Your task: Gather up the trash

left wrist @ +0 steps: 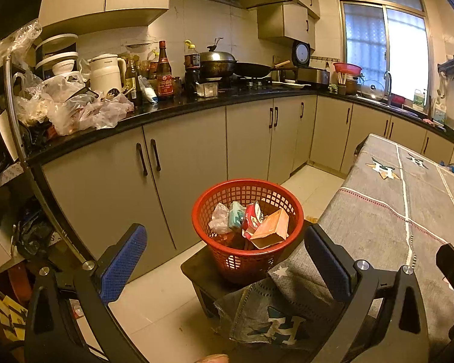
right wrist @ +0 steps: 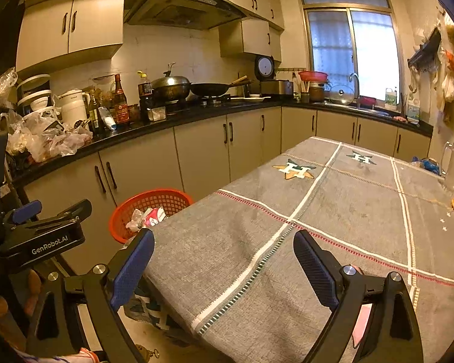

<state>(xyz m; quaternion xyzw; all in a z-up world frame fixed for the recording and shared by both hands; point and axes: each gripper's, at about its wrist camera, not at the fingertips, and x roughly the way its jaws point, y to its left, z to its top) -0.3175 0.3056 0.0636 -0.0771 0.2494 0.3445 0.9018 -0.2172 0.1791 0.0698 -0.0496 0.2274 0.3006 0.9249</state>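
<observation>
Blue-padded fingers of my left gripper frame the bottom of the left wrist view, spread wide with nothing between them. Just beyond them a red basket stands on a small dark stool on the tiled floor, beside the corner of the table. Inside the basket lie a tan cardboard box, a red and white packet, a teal packet and a crumpled clear plastic bag. A grey tablecloth with star emblems hangs down over the table corner, under my right-hand finger. Behind the basket runs a black countertop crowded with bottles, plastic bags and pans.

Through the right wrist view, my right gripper hovers over the near end of the tablecloth, its fingers also wide apart and holding nothing. To the left, past the table edge, the red basket shows partly, with the trash in it. My left gripper appears at the far left, marked GenRobot.AI.
</observation>
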